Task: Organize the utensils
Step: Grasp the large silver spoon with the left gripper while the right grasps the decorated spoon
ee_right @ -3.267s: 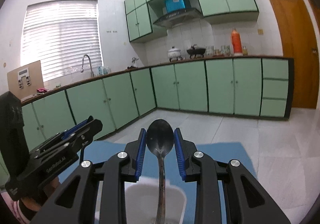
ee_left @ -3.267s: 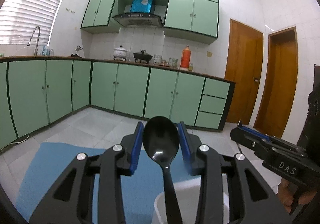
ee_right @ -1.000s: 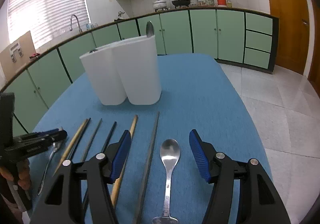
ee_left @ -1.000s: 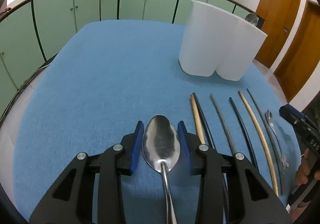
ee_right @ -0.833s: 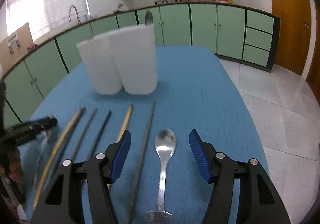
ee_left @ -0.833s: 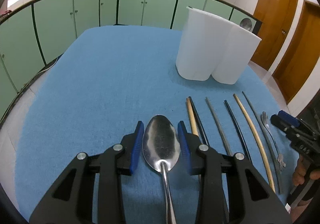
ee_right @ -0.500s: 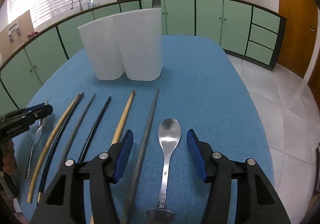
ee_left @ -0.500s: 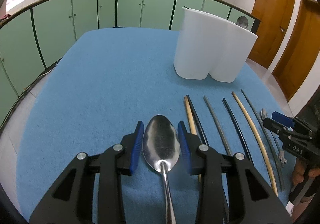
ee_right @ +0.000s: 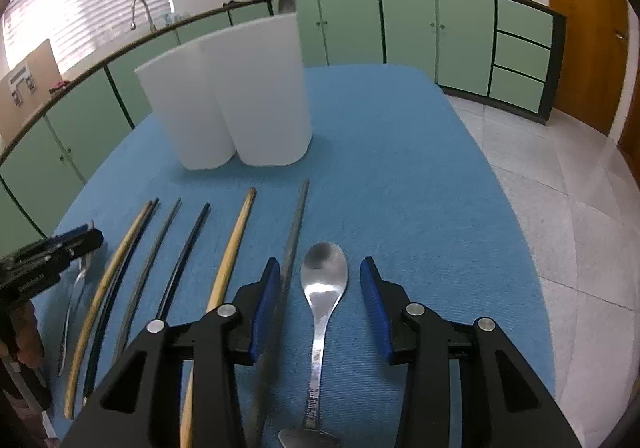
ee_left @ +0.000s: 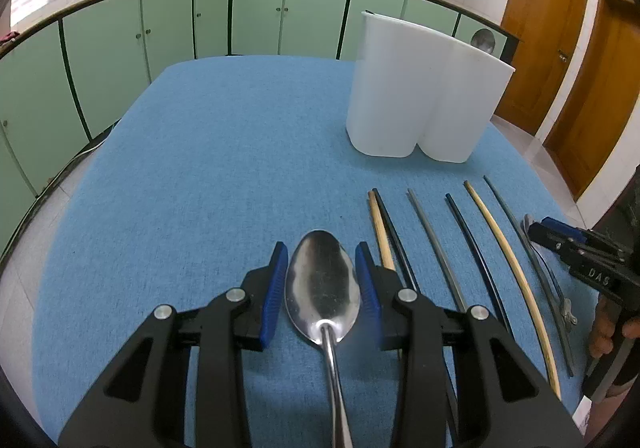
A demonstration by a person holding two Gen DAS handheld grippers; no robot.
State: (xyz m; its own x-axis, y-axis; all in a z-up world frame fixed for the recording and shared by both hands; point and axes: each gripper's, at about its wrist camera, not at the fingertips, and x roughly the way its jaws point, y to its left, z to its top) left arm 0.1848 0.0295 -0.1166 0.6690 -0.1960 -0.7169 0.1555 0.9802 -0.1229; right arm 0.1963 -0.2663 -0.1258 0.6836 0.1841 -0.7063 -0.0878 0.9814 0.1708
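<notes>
Spoon [ee_left: 322, 288] between parted left tongs [ee_left: 322, 276]; right tongs [ee_right: 314, 300] parted around engraved spoon [ee_right: 322, 288].

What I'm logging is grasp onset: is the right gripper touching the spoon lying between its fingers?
Apart. The right wrist view shows blue cloth either side of the spoon, between it and the pads of the right gripper.

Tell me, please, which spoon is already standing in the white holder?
The spoon whose bowl pokes above the rim of the white holder. The other two lie on the blue cloth, each between a gripper's fingers.
</notes>
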